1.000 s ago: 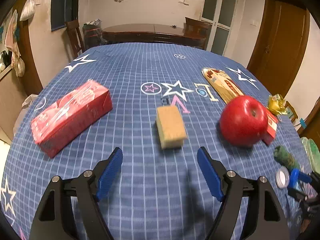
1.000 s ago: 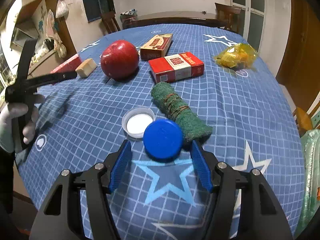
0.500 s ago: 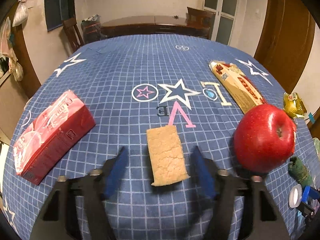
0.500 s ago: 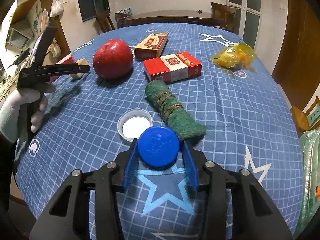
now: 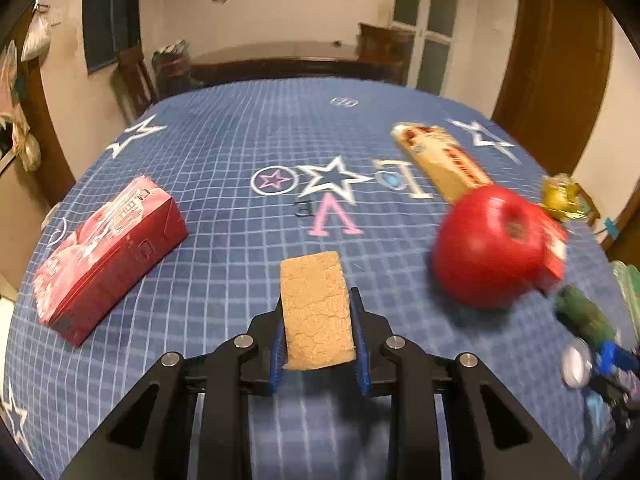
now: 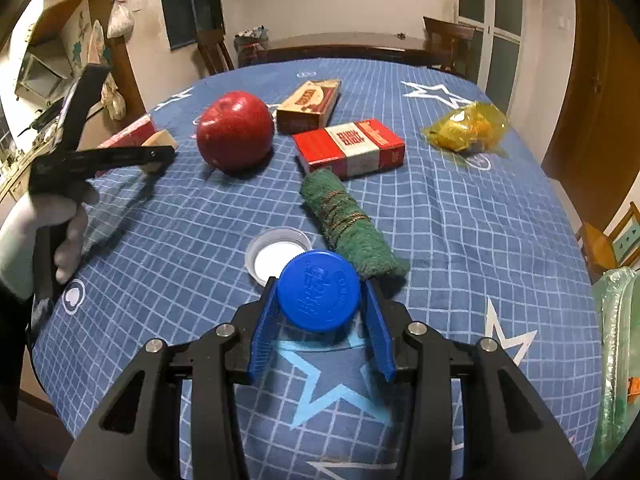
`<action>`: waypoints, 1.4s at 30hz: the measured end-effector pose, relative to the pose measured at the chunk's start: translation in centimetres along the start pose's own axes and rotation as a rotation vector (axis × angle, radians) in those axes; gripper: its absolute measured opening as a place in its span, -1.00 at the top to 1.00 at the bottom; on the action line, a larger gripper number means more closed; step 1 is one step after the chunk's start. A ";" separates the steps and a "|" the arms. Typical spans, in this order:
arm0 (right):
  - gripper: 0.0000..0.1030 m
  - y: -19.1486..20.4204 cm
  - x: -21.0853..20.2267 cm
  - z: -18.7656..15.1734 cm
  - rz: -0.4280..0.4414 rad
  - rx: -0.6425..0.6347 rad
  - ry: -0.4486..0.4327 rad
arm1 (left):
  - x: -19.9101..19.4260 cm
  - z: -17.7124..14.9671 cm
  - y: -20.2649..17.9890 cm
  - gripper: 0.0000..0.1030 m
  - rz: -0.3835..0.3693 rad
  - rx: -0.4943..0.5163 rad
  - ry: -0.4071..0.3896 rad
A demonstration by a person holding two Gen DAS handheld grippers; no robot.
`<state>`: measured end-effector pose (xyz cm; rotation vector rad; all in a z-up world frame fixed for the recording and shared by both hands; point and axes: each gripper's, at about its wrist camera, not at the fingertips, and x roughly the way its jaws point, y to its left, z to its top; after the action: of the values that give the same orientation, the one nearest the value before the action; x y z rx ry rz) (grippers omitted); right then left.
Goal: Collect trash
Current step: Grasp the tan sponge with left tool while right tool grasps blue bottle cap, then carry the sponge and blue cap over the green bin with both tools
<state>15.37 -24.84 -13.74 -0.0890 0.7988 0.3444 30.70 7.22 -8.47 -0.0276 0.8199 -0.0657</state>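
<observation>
My left gripper (image 5: 318, 344) is shut on a tan sponge block (image 5: 316, 312), held between its blue pads just above the blue star tablecloth (image 5: 224, 152). In the right wrist view the left gripper (image 6: 158, 158) shows at the left with the sponge (image 6: 162, 140) in it. My right gripper (image 6: 320, 324) is shut on a blue bottle cap (image 6: 319, 296), lifted slightly off the cloth. A white cap (image 6: 278, 254) lies open side up just behind it. A yellow crumpled wrapper (image 6: 466, 130) lies at the far right.
A red apple (image 6: 235, 131), a red cigarette pack (image 6: 348, 148), a brown box (image 6: 310, 106) and a rolled green cloth (image 6: 350, 224) lie mid-table. A red tissue pack (image 5: 108, 252) lies left. A green bag (image 6: 618, 344) hangs off the right edge.
My left gripper moved forward over the sponge and shut on it. My right gripper shut on the blue cap and lifted it slightly.
</observation>
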 end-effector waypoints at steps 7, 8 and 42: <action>0.22 0.5 -1.3 -0.2 0.004 0.000 -0.063 | -6.4 -2.8 -2.9 0.44 -0.062 0.033 -0.115; 0.22 0.6 -1.6 -0.3 0.005 -0.001 -0.074 | -7.4 -3.2 -3.5 0.44 -0.074 0.037 -0.134; 0.28 0.5 -2.8 -5.1 0.081 0.035 -0.016 | -9.3 -9.3 -10.6 0.44 -0.222 0.127 -0.092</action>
<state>9.92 -26.16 -15.25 -0.0213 0.7940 0.4071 17.05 -2.69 -7.44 -0.0011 0.7169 -0.3235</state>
